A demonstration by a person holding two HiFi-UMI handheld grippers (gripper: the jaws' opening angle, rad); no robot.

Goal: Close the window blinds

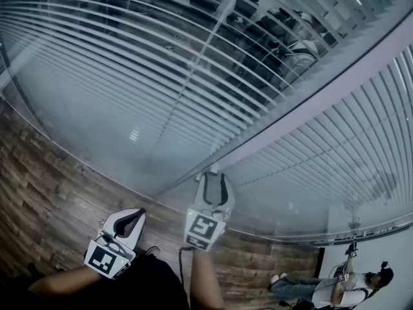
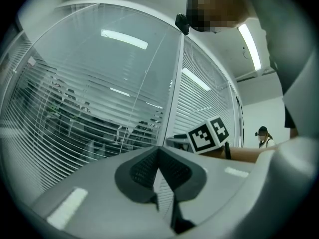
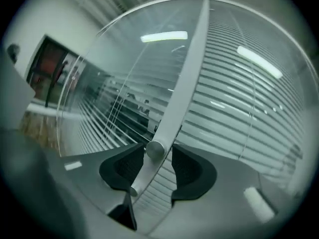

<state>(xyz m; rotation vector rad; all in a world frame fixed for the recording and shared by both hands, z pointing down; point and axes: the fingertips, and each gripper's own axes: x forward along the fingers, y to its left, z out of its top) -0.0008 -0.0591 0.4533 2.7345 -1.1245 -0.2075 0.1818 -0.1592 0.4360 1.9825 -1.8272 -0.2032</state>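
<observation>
Glass wall (image 1: 97,141) above wooden floor (image 1: 45,192): two panels of blinds (image 1: 129,57), one post (image 1: 310,102) between.
Head view: two grippers, right gripper (image 1: 215,175) at the post, left gripper (image 1: 137,214) lower. Left gripper view: jaws pinched together, empty. Right gripper view: jaws wide either side of one round knob (image 3: 155,149) on the post.

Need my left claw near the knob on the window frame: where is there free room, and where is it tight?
Free: the glass left of the mullion, and the wooden floor left of the left claw. Tight: the knob on the mullion, which sits between the right claw's open jaws.
</observation>
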